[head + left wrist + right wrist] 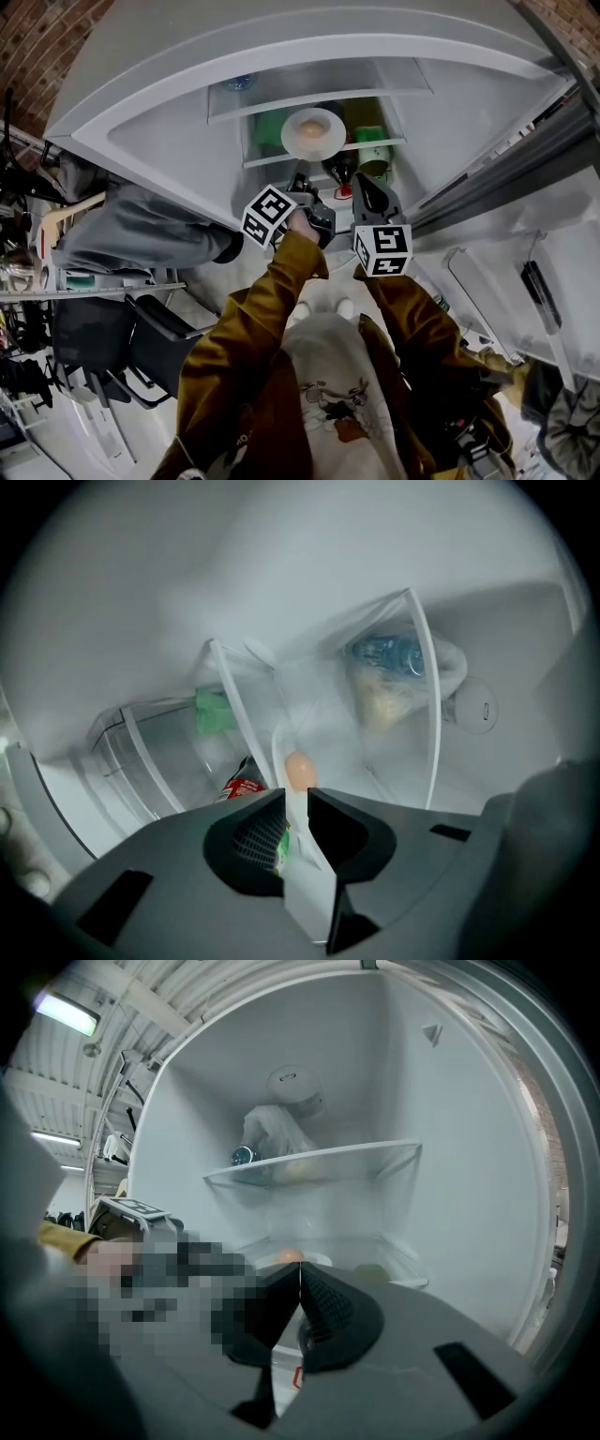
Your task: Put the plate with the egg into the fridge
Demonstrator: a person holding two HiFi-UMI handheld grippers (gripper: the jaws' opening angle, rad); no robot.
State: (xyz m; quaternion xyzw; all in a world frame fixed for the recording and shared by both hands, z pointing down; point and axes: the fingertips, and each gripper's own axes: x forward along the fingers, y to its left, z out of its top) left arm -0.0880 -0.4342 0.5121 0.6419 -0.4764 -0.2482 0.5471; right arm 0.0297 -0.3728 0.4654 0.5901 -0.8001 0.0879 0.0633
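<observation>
A white plate (313, 133) carrying a brown egg (310, 130) is inside the open fridge, level with the middle glass shelf (281, 157). My left gripper (302, 184) is shut on the plate's near rim. In the left gripper view the rim (302, 850) runs between the jaws of the left gripper (296, 801), with the egg (299, 770) just beyond. I cannot tell whether the plate rests on the shelf. My right gripper (361, 185) hangs beside it to the right, shut and empty. In its own view the right gripper (299, 1269) sits in front of the egg (291, 1256).
A dark bottle with a red label (242, 785) and green containers (373, 150) stand below and beside the plate. On the upper shelf (319, 1159) lies a bag with a blue-capped bottle (386, 653). A person's grey sleeve (131, 230) is at left, the fridge door (506, 272) at right.
</observation>
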